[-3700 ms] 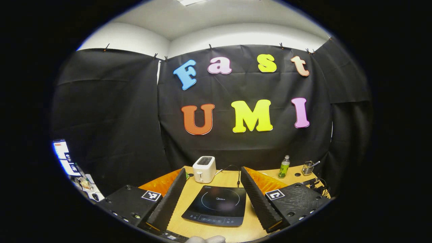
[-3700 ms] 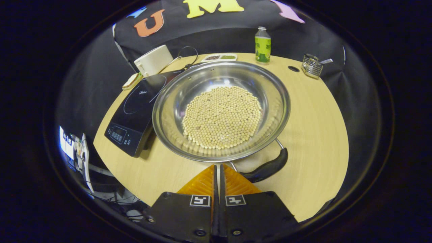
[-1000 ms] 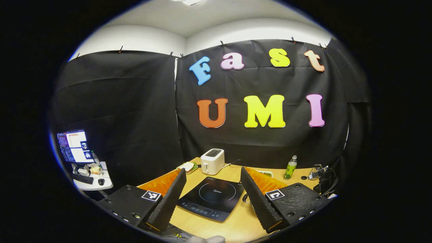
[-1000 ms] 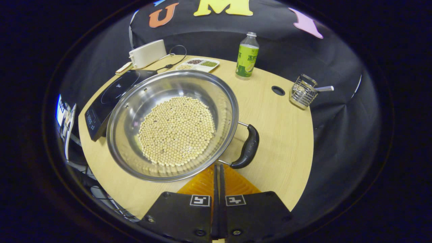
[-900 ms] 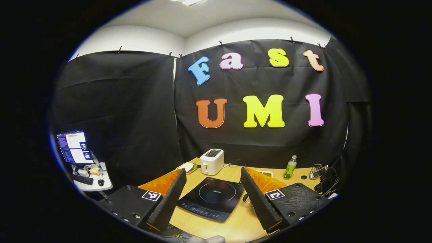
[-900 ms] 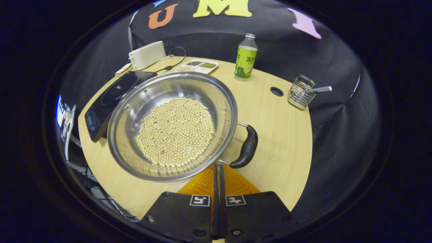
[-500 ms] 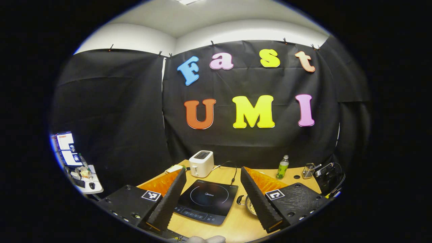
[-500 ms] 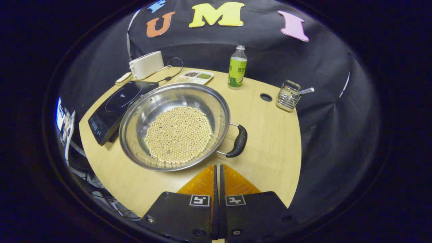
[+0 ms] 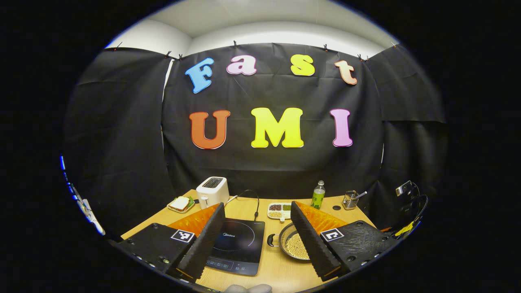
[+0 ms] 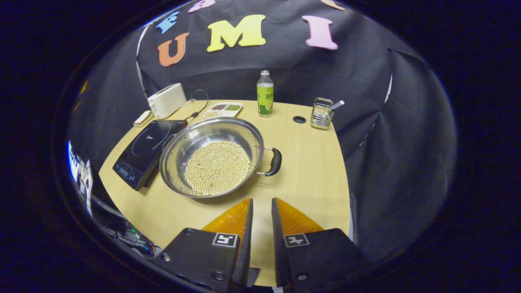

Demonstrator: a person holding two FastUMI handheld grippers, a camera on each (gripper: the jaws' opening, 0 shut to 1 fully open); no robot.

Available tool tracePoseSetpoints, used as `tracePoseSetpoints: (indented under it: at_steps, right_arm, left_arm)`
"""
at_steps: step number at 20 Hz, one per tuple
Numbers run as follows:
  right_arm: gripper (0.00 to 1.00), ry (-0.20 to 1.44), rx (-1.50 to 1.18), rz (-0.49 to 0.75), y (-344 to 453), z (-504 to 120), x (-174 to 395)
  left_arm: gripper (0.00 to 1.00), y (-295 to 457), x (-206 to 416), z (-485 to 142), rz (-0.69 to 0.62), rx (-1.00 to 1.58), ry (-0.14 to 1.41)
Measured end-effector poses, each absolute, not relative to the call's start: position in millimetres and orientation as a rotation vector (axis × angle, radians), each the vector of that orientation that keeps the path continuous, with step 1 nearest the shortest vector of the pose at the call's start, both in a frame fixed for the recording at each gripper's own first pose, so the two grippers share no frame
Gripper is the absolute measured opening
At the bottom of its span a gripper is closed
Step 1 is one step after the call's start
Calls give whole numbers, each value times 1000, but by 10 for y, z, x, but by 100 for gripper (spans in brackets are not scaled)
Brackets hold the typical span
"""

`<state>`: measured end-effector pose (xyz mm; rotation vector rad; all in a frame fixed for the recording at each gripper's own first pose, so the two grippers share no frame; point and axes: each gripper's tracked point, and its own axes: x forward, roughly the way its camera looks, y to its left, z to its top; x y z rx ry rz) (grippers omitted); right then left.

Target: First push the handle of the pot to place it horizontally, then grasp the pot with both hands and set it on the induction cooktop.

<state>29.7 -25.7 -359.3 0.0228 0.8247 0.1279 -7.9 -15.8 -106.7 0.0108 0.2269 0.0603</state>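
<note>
Your right gripper [image 10: 261, 203] hangs above the near edge of the table [image 10: 317, 171]. Its jaws are open just a little, with a thin gap between them, and they hold nothing. The pot [image 10: 211, 156] sits on the table ahead of those jaws and a bit to their left, well apart from them. It is full of small pale beans [image 10: 217, 167]. The pot's handle [image 10: 275, 161] sticks out on the right side of the pot, ahead of the jaws, and nothing touches it.

The pot is not on the cooktop [image 10: 144, 152] yet. The cooktop lies flat on the table just beside the pot, on its left, and the pot's rim comes right up to the cooktop's edge.

Your left gripper [image 9: 257, 209] has its jaws spread wide and holds nothing. In the left gripper view, the cooktop [image 9: 240, 244] shows in the gap between the jaws, near the left finger. The pot [image 9: 291, 244] sits next to it, partly hidden behind the right finger, and its other handle [image 9: 271, 239] points toward the cooktop.

At the back of the table you can see a toaster [image 10: 167, 100], a small tray [image 10: 222, 109] with little food pockets, a green bottle [image 10: 265, 94] and a wire holder [image 10: 322, 113].
</note>
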Motion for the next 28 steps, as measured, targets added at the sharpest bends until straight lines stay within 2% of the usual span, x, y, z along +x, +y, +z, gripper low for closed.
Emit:
tracePoseSetpoints:
  at_steps: [2,5,8,13,17,18,25,26,28]
  right_arm:
    - [48,793,28,90,-278,-3485,227]
    - [82,747,-20,38,-348,-3379,170]
    - [85,722,-36,33,-292,-3311,170]
    - [83,719,-35,62,-169,-3352,397]
    - [86,767,5,88,-100,-3570,679]
    - [83,778,11,87,-99,-3628,755]
    - [85,883,23,106,-102,-4113,1252]
    - [83,900,24,112,-102,-4181,1285]
    - [86,924,35,122,-82,-4267,1368]
  left_arm:
    - [96,-132,-53,-1202,31,9,249]
    - [97,-120,-28,-1416,-13,10,286]
    - [96,-139,19,-1678,-46,38,329]
    - [96,-344,224,-2242,-97,-3,435]
    - [96,-504,499,-2730,-119,-52,545]
    - [97,-522,584,-2860,-114,-57,578]
    - [96,-622,991,-3754,-110,-80,773]
    - [96,-619,1038,-3838,-107,-77,788]
    - [96,-684,1104,-3974,-120,-83,823]
